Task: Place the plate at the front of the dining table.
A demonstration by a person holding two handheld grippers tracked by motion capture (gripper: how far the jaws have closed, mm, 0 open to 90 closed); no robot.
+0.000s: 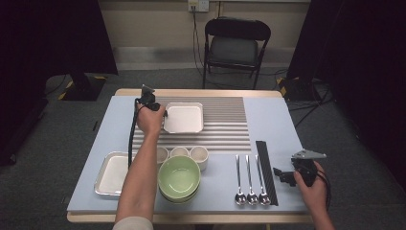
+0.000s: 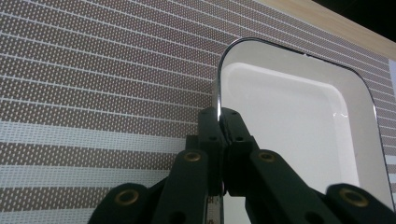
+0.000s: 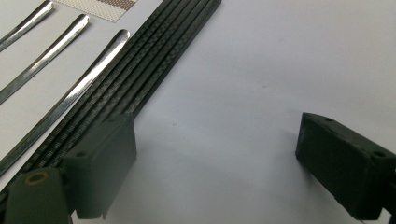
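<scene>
A white square tray (image 1: 184, 120) with a metal rim lies on the striped mat (image 1: 225, 127) at the back of the table. My left gripper (image 1: 163, 116) is shut on the tray's left rim. In the left gripper view the two jaws (image 2: 219, 122) pinch the thin edge of the tray (image 2: 289, 126), with one pad inside and one outside. My right gripper (image 1: 280, 174) rests low at the front right, open, with nothing between its jaws (image 3: 215, 140). It sits just right of a bundle of black chopsticks (image 1: 266, 172) (image 3: 140, 70).
Three spoons (image 1: 249, 184) (image 3: 56, 51) lie left of the chopsticks. Stacked green bowls (image 1: 179, 178) stand at the front, with three small white cups (image 1: 198, 154) behind them and a second tray (image 1: 111, 173) at the front left. A black chair (image 1: 234, 45) stands beyond the table.
</scene>
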